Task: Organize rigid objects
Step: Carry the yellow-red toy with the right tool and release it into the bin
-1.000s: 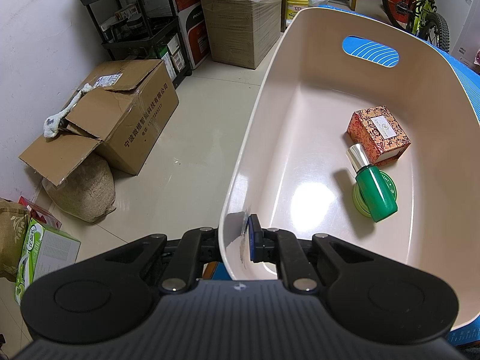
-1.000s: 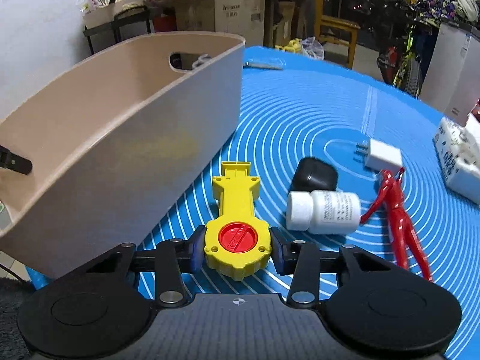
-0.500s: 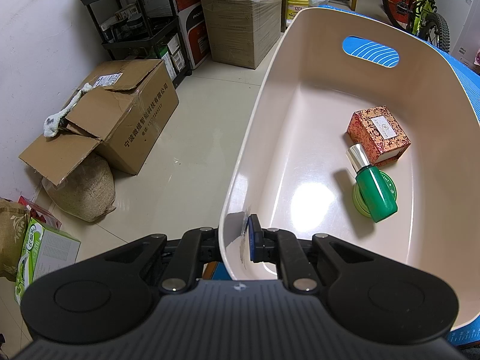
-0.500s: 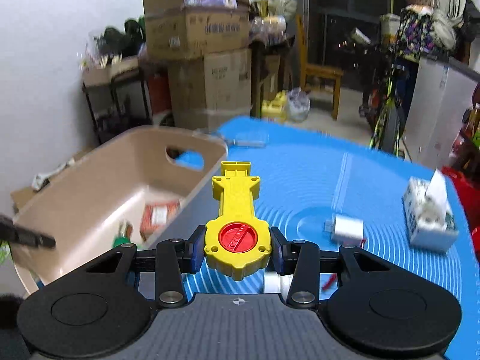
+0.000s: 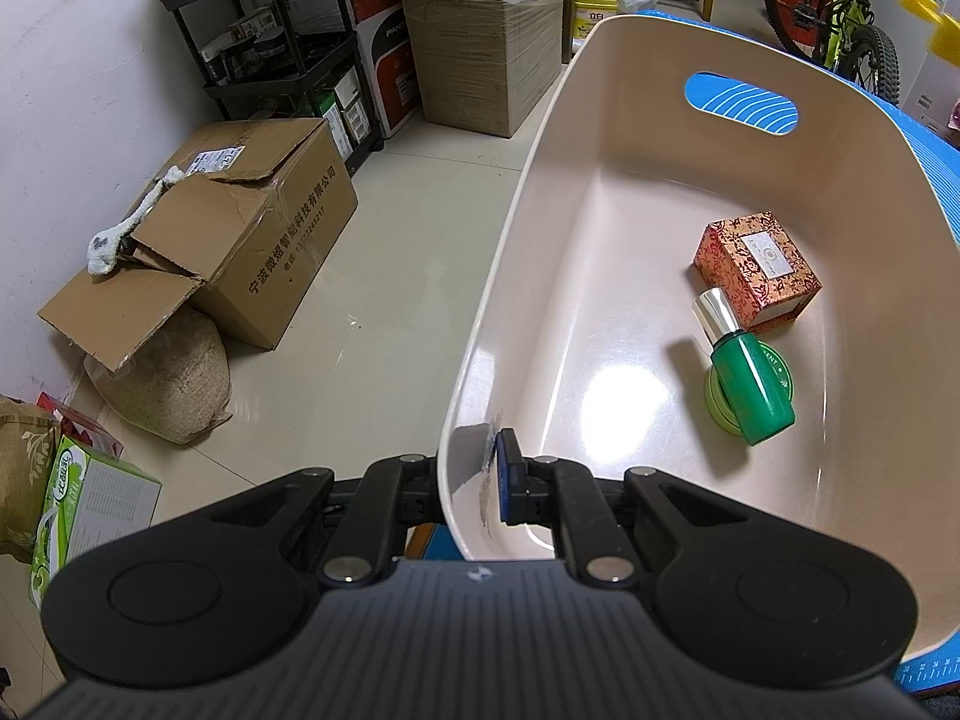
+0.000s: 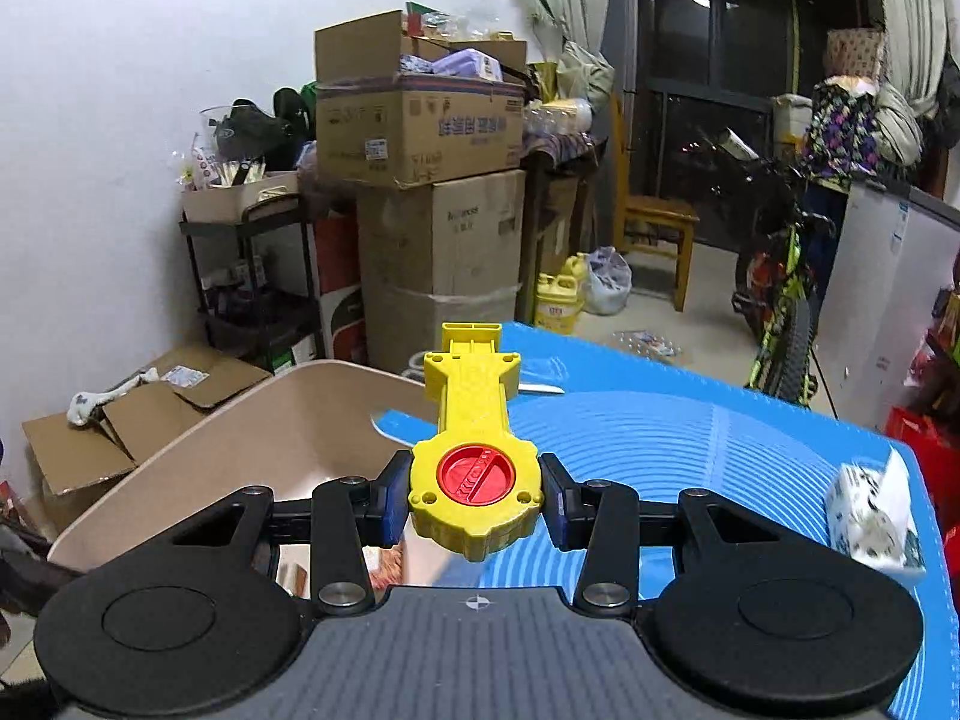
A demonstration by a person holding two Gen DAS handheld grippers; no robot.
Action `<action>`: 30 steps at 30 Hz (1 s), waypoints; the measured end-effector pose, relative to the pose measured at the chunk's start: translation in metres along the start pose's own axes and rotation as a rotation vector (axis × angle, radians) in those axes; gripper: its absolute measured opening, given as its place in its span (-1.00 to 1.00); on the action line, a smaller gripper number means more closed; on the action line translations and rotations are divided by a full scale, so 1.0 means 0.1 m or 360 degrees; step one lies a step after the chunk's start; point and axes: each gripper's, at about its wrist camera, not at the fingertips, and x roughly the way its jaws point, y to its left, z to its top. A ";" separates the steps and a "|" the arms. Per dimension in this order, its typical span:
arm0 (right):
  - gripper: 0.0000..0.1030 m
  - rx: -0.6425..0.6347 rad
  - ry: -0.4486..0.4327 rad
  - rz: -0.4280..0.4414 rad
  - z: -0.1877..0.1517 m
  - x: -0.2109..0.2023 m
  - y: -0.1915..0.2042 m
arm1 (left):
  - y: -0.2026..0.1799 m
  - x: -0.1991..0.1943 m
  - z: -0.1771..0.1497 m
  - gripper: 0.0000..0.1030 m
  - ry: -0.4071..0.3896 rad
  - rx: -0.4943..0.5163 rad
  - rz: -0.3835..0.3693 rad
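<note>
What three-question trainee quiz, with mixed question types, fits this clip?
1. True or false: the left claw is clamped on the basin rim.
2. What does the right claw hold? A) a white pill bottle B) a yellow toy with a red dial C) a charger
3. Fill in: inside the basin, the green bottle lies next to a red patterned ____.

Key: 1 true; 2 B; 3 box.

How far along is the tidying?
Partly done: a patterned red box and a green bottle lie in the beige bin. The left gripper grips its rim; the right gripper holds a yellow toy above the bin. A tissue pack remains outside.
</note>
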 end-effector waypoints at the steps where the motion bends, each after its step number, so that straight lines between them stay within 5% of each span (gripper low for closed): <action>1: -0.04 -0.0011 0.0003 0.0006 0.02 0.03 0.04 | 0.00 0.00 0.00 -0.73 0.0000 0.0000 -0.0001; 30: -0.04 -0.0353 0.0545 -0.0019 -0.13 1.30 0.95 | 0.00 0.00 0.00 -0.73 0.0001 0.0010 -0.0007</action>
